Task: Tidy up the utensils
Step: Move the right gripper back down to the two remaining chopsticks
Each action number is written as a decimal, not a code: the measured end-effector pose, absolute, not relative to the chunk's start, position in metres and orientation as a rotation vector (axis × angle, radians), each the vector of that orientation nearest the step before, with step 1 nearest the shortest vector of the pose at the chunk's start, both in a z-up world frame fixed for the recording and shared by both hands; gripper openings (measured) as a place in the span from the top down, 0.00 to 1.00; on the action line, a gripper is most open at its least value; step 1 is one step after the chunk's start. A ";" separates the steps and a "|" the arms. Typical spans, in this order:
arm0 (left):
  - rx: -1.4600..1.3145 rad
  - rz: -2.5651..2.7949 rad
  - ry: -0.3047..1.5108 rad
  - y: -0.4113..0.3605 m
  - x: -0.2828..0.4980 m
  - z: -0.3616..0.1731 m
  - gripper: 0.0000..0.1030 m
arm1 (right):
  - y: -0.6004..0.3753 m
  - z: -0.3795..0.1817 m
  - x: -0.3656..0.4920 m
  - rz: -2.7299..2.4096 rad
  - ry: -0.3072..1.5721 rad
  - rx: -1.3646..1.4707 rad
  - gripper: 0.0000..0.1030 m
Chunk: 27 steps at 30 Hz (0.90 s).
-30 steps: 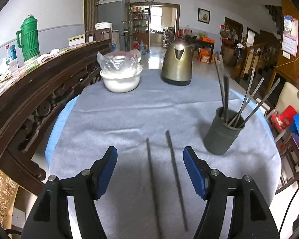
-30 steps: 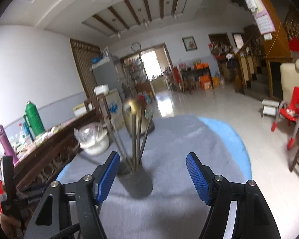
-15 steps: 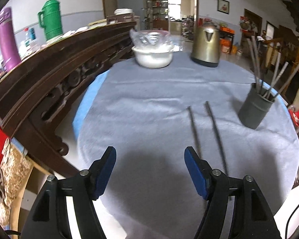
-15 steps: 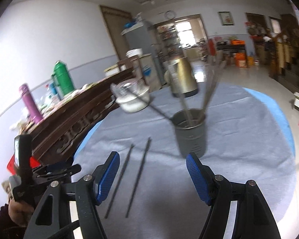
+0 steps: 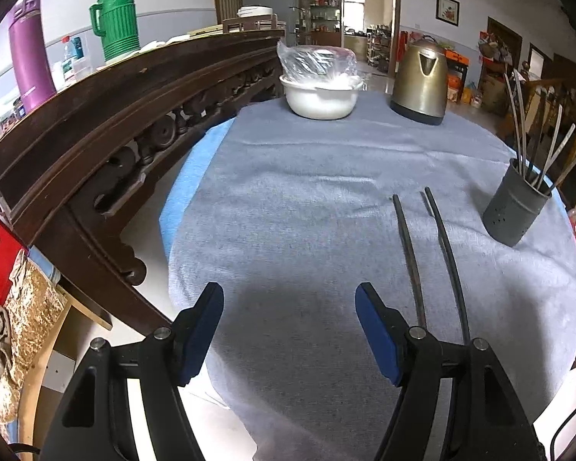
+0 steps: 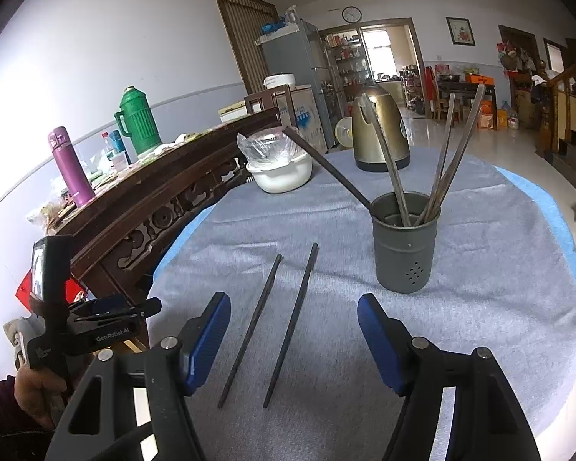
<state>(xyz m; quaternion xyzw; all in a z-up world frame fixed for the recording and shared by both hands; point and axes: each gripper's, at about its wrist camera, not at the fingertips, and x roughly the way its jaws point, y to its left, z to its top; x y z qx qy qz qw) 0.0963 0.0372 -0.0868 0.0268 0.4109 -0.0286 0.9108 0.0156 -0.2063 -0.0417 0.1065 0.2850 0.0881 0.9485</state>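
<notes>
Two dark chopsticks (image 6: 284, 322) lie side by side on the grey cloth of the round table (image 6: 480, 307). A grey holder cup (image 6: 405, 244) with several chopsticks standing in it sits just behind and to their right. My right gripper (image 6: 293, 336) hangs open above the near ends of the loose pair, nothing between its pads. In the left wrist view the same pair of chopsticks (image 5: 430, 253) lies right of my left gripper (image 5: 290, 328), which is open and empty over the cloth's near edge. The holder cup (image 5: 516, 205) stands at the far right there.
A white bowl (image 5: 318, 96) covered with a plastic bag and a brass kettle (image 5: 420, 80) stand at the table's far side. A carved dark wooden sideboard (image 5: 96, 134) runs along the left with a green thermos (image 5: 117, 21) and purple flask (image 5: 30, 52).
Both views pulled back and tilted down toward the table. The right view swung from the holder cup to the loose pair. The left gripper drifted left, so the pair now lies to its right.
</notes>
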 end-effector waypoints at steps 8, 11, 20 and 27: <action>0.074 -0.076 0.866 0.024 0.103 -0.091 0.30 | -0.202 -0.049 0.030 0.186 0.611 0.210 0.36; 0.098 -0.064 0.877 0.017 0.106 -0.093 0.30 | -0.196 -0.053 0.044 0.191 0.638 0.208 0.48; 0.124 -0.041 0.879 0.014 0.106 -0.091 0.30 | -0.189 -0.084 0.068 0.211 0.770 0.247 0.62; 0.119 -0.029 0.899 0.014 0.109 -0.094 0.30 | -0.182 -0.090 0.081 0.218 0.818 0.239 0.62</action>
